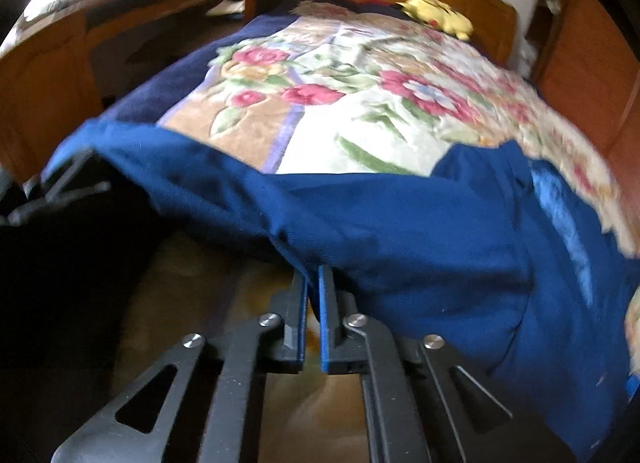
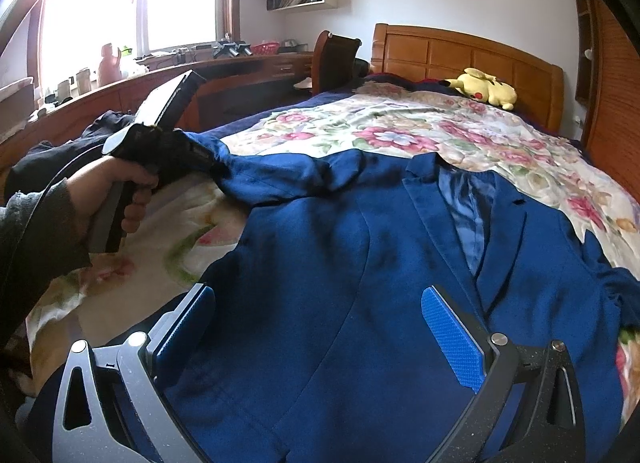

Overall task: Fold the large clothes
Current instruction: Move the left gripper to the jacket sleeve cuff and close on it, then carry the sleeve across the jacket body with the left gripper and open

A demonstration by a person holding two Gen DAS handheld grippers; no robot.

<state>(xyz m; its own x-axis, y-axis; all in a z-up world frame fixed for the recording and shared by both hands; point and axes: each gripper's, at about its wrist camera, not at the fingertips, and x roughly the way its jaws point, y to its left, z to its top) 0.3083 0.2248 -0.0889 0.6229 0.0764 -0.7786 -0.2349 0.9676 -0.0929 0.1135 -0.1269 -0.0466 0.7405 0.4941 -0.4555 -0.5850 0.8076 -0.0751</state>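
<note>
Left gripper (image 1: 313, 275) pinching blue jacket (image 2: 360, 263) sleeve; right gripper (image 2: 320, 315) spread

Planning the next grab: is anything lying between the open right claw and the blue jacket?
Nothing visible. The right claw hangs open directly over the blue jacket, bare fabric showing between its pads. The left claw is already shut on the sleeve end.

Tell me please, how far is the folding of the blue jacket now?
Done: the blue jacket lies spread, front up, on the floral bedspread. In hand: the left gripper is shut on the jacket's sleeve. The right gripper hovers open above the body. Left: no fold shows yet.
</note>
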